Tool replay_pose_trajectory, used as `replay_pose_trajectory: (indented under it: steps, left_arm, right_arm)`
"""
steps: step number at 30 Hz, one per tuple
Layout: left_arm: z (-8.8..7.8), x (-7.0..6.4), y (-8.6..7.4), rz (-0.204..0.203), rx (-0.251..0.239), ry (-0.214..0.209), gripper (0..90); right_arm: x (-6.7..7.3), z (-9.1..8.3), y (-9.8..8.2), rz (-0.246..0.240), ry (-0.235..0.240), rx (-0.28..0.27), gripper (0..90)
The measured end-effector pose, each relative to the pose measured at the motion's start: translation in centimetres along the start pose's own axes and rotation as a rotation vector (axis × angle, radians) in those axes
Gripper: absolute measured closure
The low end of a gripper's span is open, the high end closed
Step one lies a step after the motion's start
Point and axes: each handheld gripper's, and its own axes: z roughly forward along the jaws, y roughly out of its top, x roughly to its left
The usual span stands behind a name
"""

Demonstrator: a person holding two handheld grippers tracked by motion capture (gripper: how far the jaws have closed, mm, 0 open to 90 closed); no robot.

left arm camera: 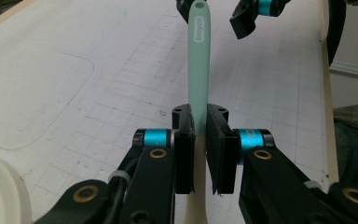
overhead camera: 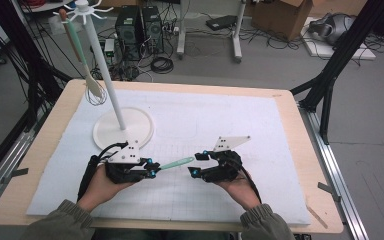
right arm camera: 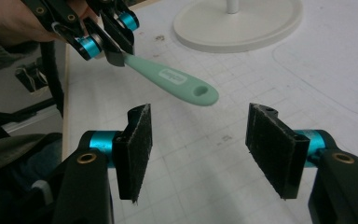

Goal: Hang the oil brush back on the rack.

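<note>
My left gripper (overhead camera: 152, 170) is shut on a utensil with a mint-green handle (overhead camera: 176, 163), held just above the white mat. The handle (left arm camera: 199, 56) runs straight out from between the pads, and its end has a hanging hole. A pale cream part of the utensil shows behind the jaws in the left gripper view. My right gripper (overhead camera: 199, 163) faces it from the right with its jaws open. In the right gripper view the handle's holed end (right arm camera: 200, 93) hangs just beyond the open pads (right arm camera: 137, 140), apart from them. The left gripper (right arm camera: 114, 44) shows at the upper left there.
A white stand with a round base (overhead camera: 130, 132) and a tall pole (overhead camera: 102, 65) rises at the mat's back left. A whisk (overhead camera: 87, 75) hangs from its top hooks. The white gridded mat (overhead camera: 260, 130) covers most of the wooden table (overhead camera: 305, 150).
</note>
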Motion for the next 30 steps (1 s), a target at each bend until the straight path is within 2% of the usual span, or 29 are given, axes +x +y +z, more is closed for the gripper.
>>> replay_pose_trajectory:
  steps: [13, 25, 30]
  left_arm:
    - [0.23, -0.19, 0.12, 0.001, -0.005, -0.005, 81.6]
    - [0.59, -0.27, 0.10, 0.005, 0.002, -0.009, 81.5]
    - [0.79, -0.39, 0.16, 0.017, 0.007, -0.018, 81.5]
  right_arm:
    - [-0.02, 0.95, 0.42, 0.012, 0.089, -0.006, 57.5]
    - [-0.22, 0.89, 0.52, 0.033, 0.121, -0.047, 61.8]
    - [-0.27, 1.03, 0.61, 0.041, 0.139, -0.047, 65.2]
